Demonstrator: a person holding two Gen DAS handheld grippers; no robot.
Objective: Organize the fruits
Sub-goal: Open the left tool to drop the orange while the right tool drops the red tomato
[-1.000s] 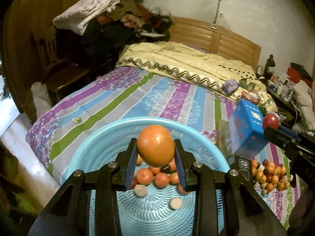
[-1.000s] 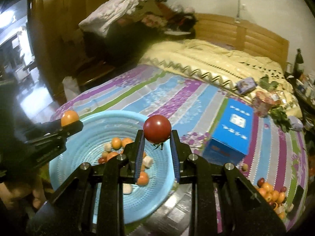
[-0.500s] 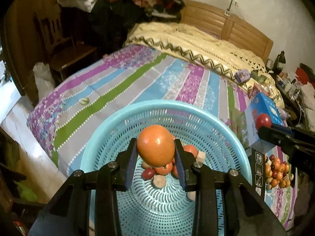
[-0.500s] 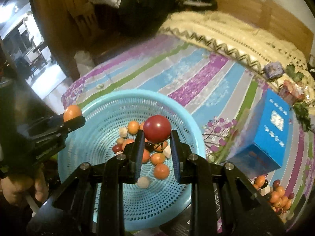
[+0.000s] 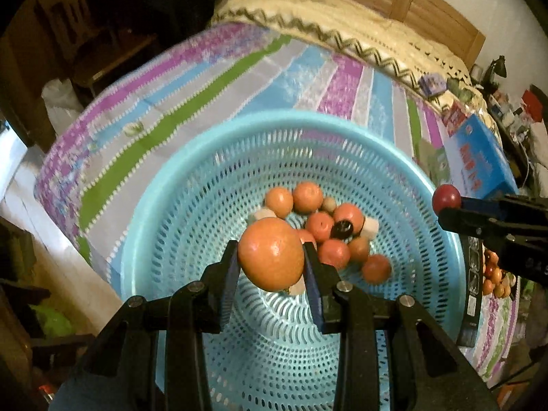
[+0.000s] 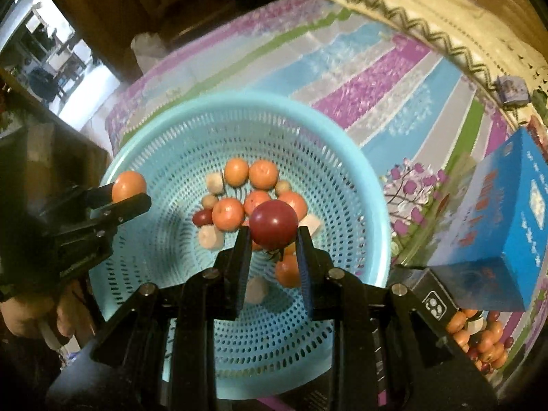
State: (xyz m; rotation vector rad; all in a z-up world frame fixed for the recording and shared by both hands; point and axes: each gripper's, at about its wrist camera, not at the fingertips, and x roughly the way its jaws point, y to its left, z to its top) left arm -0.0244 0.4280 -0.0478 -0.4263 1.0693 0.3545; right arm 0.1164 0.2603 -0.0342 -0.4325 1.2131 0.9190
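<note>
My left gripper is shut on an orange and holds it above the light blue perforated basket. My right gripper is shut on a dark red tomato above the same basket. Several oranges, red fruits and pale pieces lie in the basket's bottom. The right gripper with its tomato shows at the right edge of the left wrist view. The left gripper with its orange shows at the left of the right wrist view.
The basket rests on a striped bedsheet. A blue box stands right of the basket. A pile of loose fruit lies on the bed below the box. A cream blanket and wooden headboard are at the far end.
Both grippers have moved forward and down over the basket, still holding their fruit. The basket fills more of both views, and the fruit in it looks closer.
</note>
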